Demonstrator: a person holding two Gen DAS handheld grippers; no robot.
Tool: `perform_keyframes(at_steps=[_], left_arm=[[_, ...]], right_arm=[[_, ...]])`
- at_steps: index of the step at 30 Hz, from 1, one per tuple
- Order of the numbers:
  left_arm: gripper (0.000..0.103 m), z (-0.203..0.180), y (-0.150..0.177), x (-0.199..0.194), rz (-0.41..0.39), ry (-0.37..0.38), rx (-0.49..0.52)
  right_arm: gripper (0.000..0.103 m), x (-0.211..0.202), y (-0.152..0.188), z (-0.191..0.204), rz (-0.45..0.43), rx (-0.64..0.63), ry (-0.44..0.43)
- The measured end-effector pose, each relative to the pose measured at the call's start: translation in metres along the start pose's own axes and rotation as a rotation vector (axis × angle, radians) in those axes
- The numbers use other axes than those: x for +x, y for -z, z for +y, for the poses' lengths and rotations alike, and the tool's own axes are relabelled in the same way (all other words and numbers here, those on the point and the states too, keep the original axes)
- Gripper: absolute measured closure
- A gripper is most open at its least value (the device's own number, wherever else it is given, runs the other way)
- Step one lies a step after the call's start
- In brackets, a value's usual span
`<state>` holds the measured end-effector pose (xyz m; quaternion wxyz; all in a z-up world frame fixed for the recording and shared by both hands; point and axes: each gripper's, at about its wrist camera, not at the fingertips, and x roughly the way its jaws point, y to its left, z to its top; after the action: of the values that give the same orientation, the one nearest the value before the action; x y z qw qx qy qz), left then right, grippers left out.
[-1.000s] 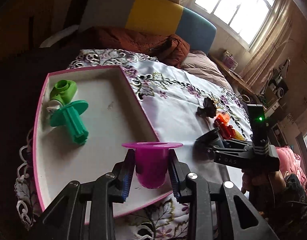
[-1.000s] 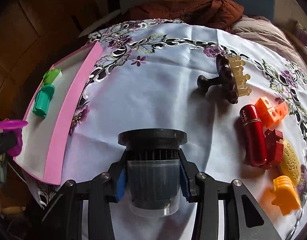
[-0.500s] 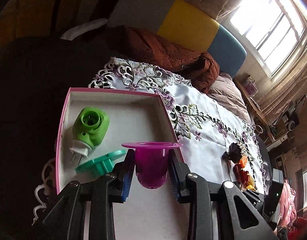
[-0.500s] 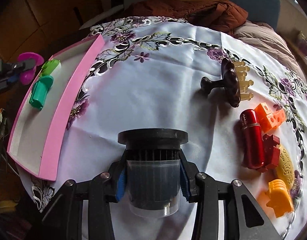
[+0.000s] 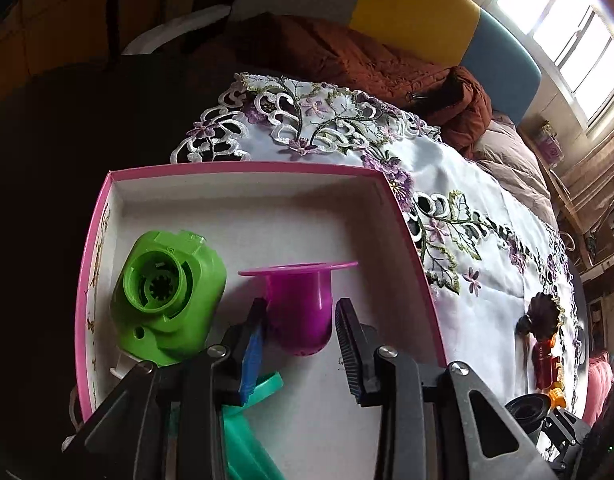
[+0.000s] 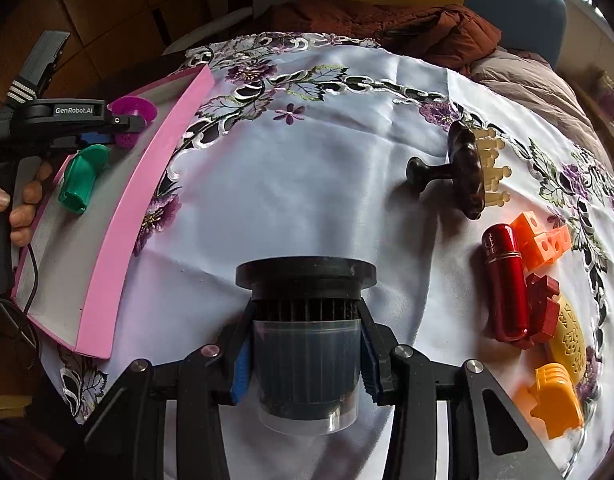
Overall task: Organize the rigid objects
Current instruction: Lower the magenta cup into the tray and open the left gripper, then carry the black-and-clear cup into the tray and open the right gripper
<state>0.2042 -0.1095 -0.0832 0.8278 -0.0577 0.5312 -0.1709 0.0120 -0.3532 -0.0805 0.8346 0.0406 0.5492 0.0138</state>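
"GenRobot.AI" in white on the left gripper [image 6: 125, 130] body

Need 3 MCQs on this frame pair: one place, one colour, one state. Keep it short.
1. Where is the purple cup?
A. on the tablecloth beside the red cylinder
B. over the pink tray, between the left claw's fingers
C. inside the green housing

2. What colour is the cylinder lying at the right of the tablecloth?
A. red
B. blue
C. white

3. What is the state of the right claw?
A. open, holding nothing
B. shut on the dark filter cup
C. out of view

Answers: B, the cup sits between the left claw fingers above the pink tray. A, it is glossy red. B, both pads press the dark filter cup.
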Motion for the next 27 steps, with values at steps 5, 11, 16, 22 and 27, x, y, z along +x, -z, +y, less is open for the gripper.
perform_keyframes(at_steps=[5, 11, 16, 22, 27], left_arm=[[0.067, -0.002, 0.012, -0.026, -0.048, -0.017, 0.019], [0.067, -0.011, 0.044, -0.065, -0.117, -0.031, 0.065], [0.067, -0.014, 0.080, -0.084, -0.125, -0.033, 0.085], [0.067, -0.007, 0.108, -0.095, -0.105, -0.037, 0.065], [0.067, 0.003, 0.122, -0.108, -0.120, -0.073, 0.038]], right_arm=[[0.059, 0.000, 0.000, 0.001, -0.003, -0.004, 0.006], [0.059, 0.000, 0.003, 0.007, -0.014, -0.030, 0.037], [0.060, 0.000, 0.004, 0.012, -0.026, -0.061, 0.066], [0.060, 0.000, 0.005, 0.015, -0.039, -0.075, 0.085], [0.059, 0.001, 0.005, 0.015, -0.054, -0.064, 0.092]])
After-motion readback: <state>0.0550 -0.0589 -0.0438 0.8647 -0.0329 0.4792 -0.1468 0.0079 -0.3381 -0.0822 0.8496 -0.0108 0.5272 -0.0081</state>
